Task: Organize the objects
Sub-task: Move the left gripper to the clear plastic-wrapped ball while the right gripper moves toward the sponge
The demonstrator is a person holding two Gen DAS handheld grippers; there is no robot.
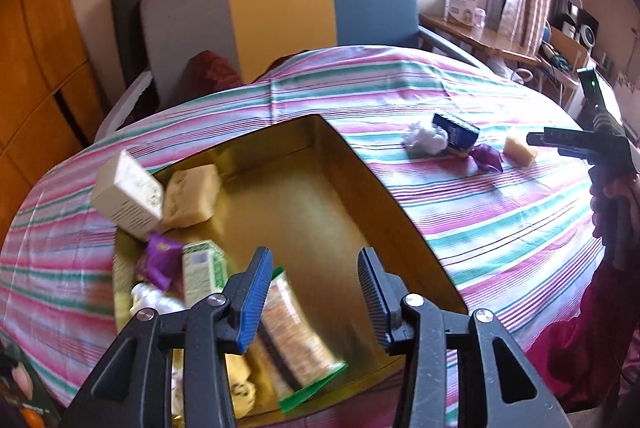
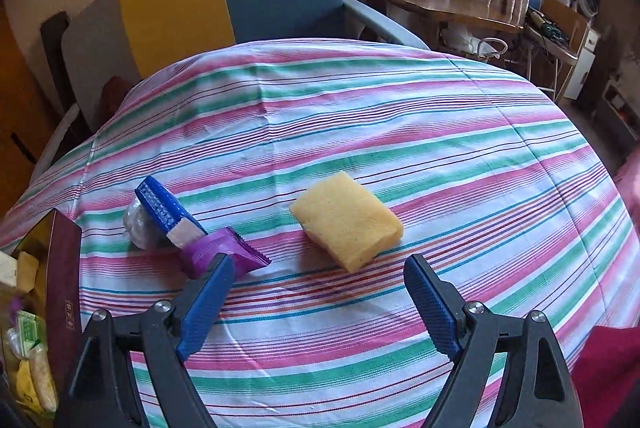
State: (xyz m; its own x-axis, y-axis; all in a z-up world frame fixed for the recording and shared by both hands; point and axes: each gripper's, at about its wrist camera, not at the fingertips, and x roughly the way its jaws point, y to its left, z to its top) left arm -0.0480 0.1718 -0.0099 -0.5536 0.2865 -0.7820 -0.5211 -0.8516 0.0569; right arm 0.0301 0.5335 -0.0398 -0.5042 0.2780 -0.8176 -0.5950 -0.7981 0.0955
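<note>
A gold-lined box [image 1: 320,156] sits on the striped tablecloth. It holds a white carton [image 1: 128,196], a yellow sponge [image 1: 192,200], a purple wrapper [image 1: 158,260], a green carton [image 1: 202,268] and a blurred snack packet [image 1: 296,340]. My left gripper [image 1: 314,292] hovers open over the box, nothing between its pads. Farther right lie another yellow sponge [image 2: 346,220], a purple wrapper [image 2: 218,254], a blue box [image 2: 168,208] and crumpled plastic [image 2: 138,224]. My right gripper [image 2: 320,262] stands wide open just short of that sponge, touching nothing.
A chair [image 1: 280,0] with a grey, yellow and blue back stands behind the table. A wooden desk [image 2: 432,4] with a white carton is at the back right. The box's maroon outer wall [image 2: 64,268] shows at the left of the right wrist view. A person's red sleeve [image 1: 580,348] is at the right.
</note>
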